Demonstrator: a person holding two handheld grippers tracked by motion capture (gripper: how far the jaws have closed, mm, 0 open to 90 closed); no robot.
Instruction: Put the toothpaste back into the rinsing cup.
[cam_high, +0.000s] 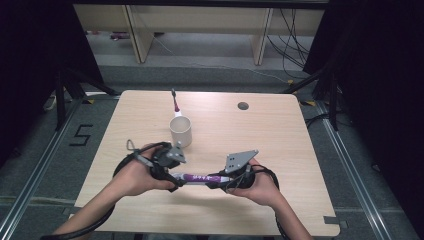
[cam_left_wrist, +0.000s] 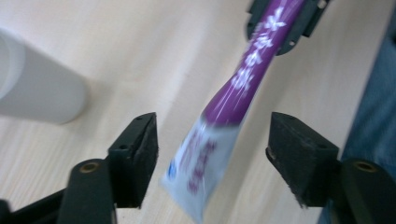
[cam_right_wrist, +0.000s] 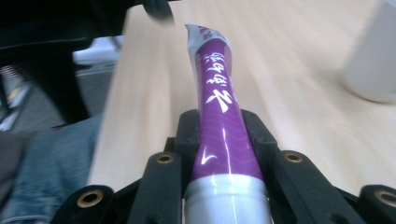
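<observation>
Right gripper view: the right claw (cam_right_wrist: 219, 135) is clamped on the lower part of a purple toothpaste tube (cam_right_wrist: 219, 100), which hangs above the table (cam_right_wrist: 299, 70) near a white cup (cam_right_wrist: 373, 56). Left gripper view: the left claw (cam_left_wrist: 212, 144) stands wide, the tube's flat crimped end (cam_left_wrist: 198, 163) loose between its pads, untouched. Judgement: the tube is light, glossy and soft-walled, so grip the stiffer shoulder end or the crimp, not the squashy middle.

We see a light wooden table (cam_high: 280, 150) with a round hole (cam_high: 243, 106), bearing 1 white cup (cam_high: 180, 131).
</observation>
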